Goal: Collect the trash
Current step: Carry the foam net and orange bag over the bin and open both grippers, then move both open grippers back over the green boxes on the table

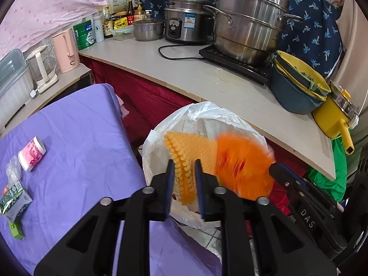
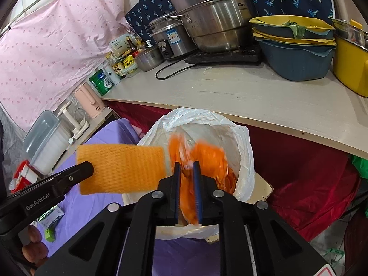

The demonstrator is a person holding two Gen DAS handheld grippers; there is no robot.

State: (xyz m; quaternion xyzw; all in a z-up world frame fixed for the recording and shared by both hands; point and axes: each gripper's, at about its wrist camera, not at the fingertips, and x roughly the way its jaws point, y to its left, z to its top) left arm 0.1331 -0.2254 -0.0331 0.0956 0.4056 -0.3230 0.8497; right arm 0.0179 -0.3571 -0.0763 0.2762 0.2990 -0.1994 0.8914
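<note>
At frame centre, above the white plastic bin bag (image 1: 207,119), the left gripper (image 1: 184,179) fingers stand narrowly parted around yellow foam netting (image 1: 184,147); the right gripper (image 2: 186,184) fingers stand narrowly parted around a blurred orange wrapper (image 2: 207,156).

From my left gripper (image 1: 185,161) the foam net (image 1: 184,158) sits between the jaws, over the bag-lined bin (image 1: 207,119) just ahead. The crumpled wrapper (image 1: 241,161) hangs right of them, at my right gripper (image 2: 185,163). The counter (image 1: 207,78) runs behind the bin. Left of the jaws, the table (image 1: 80,126) carries 1 cup (image 1: 32,153) and 2 cartons (image 1: 13,200).
</note>
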